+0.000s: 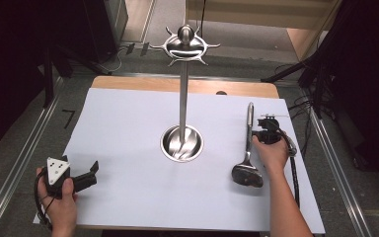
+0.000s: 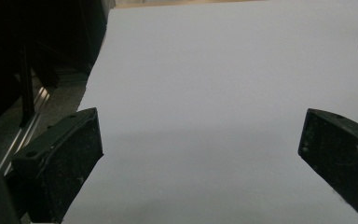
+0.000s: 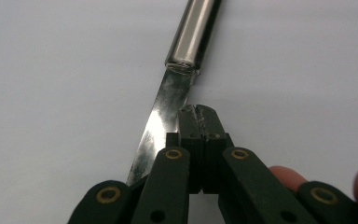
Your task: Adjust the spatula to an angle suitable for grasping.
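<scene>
the ladle [image 1: 248, 163] lies flat on the white sheet [image 1: 128, 148], right of the utensil stand [image 1: 182, 133]. the right gripper [image 3: 199, 112] sits clenched, empty, just beside its neck; it must open to grasp it. the left gripper [image 2: 200, 149] waits, released.

Black grippers [image 1: 91, 173] (brass rivets, trailing cables), bare forearms.

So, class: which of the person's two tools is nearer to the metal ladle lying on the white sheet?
Right. The right tool sits beside the ladle, its shut jaws next to the flat neck. The left tool rests far across the sheet near its left front corner, jaws open.
</scene>
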`<state>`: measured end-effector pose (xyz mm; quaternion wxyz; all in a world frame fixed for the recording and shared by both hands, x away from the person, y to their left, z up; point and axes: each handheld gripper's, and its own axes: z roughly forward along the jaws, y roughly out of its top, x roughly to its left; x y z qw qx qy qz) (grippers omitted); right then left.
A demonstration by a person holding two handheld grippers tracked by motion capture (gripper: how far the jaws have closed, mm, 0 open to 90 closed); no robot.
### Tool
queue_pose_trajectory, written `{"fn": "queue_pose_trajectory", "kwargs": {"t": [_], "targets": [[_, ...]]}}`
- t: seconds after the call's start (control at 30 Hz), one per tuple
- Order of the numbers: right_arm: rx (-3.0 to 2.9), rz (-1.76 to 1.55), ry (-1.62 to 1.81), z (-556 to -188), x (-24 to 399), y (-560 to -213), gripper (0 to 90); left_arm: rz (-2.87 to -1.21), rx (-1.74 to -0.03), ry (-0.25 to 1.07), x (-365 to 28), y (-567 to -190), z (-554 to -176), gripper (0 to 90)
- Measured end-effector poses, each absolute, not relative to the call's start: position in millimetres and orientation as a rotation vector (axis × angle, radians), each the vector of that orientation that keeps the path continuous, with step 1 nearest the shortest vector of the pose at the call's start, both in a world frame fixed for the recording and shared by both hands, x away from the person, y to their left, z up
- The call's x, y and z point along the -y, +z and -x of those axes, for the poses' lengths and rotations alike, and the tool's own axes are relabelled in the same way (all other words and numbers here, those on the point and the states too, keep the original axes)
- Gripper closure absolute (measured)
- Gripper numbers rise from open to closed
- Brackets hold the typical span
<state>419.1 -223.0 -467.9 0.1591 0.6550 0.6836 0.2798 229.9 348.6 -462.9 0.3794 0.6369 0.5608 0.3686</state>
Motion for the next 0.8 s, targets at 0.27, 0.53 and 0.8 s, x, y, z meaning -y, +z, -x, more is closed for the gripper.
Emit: {"fn": "queue_pose_trajectory", "kwargs": {"t": [0.27,0.53,0.8], "targets": [[-1.986,-1.835,0.835,-415,217,-465,90.0,-1.626,-1.429,0.940,-349,-463,-230,0.2],[-1.976,-1.819,0.866,-404,220,-450,85.8,-1.625,-1.429,0.942,-349,-463,-230,0.2],[-2.016,-1.802,0.835,-391,217,-439,57.4,-1.623,-1.427,0.943,-348,-463,-229,0.2]]}}
